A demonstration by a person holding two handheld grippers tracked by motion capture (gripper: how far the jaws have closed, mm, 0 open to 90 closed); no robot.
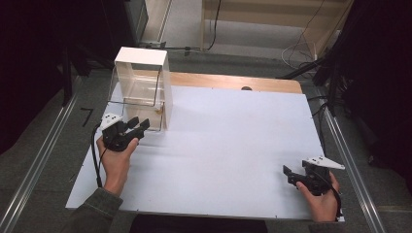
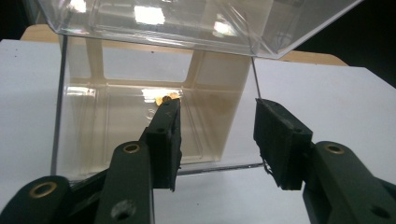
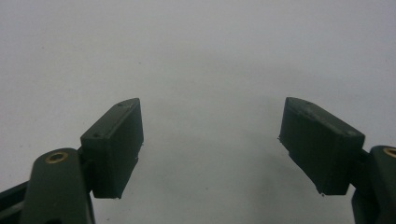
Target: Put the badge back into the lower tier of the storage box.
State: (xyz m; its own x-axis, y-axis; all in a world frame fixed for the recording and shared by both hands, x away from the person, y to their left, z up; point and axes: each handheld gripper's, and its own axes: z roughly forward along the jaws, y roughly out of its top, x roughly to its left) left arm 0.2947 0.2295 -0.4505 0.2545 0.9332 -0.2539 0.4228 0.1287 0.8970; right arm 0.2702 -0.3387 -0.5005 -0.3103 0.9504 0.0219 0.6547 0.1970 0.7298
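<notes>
Black fingers, unlabelled clear container

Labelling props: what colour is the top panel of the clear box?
White; the top panel caps the clear box. Shows best in the high view.

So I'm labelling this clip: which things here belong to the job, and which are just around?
Job:
clear box
left gripper, jaws open at its front

Around:
right gripper, open over white tabletop
cables on the floor
</notes>
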